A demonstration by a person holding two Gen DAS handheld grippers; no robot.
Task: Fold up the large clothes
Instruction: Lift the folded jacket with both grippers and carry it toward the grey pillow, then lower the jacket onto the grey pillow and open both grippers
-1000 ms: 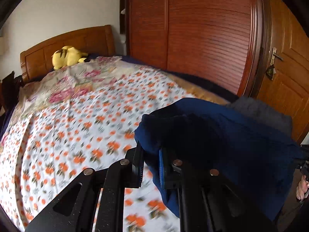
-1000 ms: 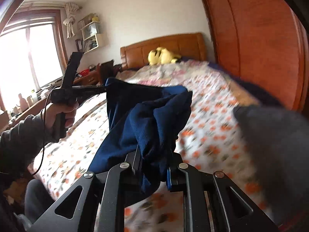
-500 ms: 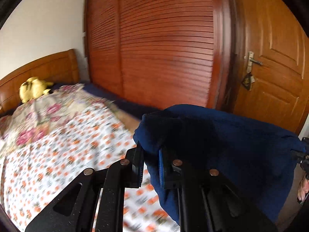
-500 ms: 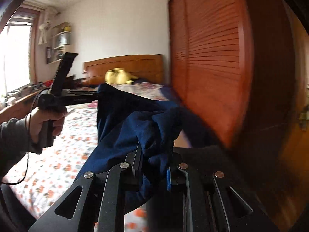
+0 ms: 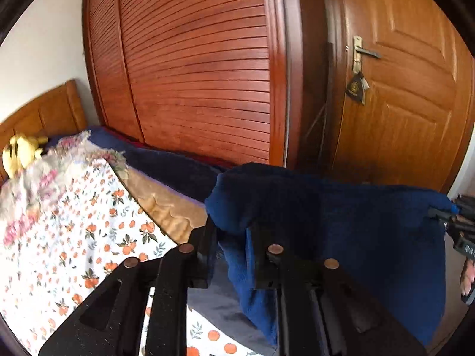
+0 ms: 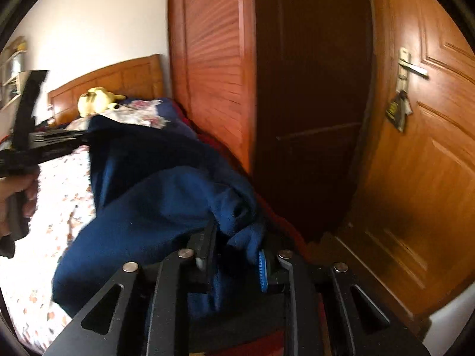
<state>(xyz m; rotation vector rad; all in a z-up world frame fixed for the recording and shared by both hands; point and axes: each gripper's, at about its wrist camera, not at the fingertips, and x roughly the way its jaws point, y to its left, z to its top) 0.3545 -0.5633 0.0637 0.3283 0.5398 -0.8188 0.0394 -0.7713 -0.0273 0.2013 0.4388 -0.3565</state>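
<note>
A dark blue fleece garment (image 5: 341, 225) hangs in the air between my two grippers, beside the bed. My left gripper (image 5: 231, 237) is shut on one upper edge of it. My right gripper (image 6: 234, 252) is shut on a bunched corner of the same garment (image 6: 154, 207). In the left wrist view the right gripper (image 5: 457, 222) shows at the far right, holding the other end. In the right wrist view the left gripper (image 6: 44, 145) shows at the left with the cloth stretched from it. The garment's lower part drapes down.
A bed with an orange-flower sheet (image 5: 74, 237) lies at the left, with a yellow plush toy (image 5: 20, 151) by the wooden headboard (image 6: 118, 74). A slatted red-brown wardrobe (image 5: 193, 74) and a wooden door (image 5: 415, 89) stand close ahead. A grey cloth (image 5: 216, 305) lies on the bed edge.
Both grippers have swung right, away from the bed toward the wardrobe and door, carrying the blue garment. The garment stays held at both ends.
</note>
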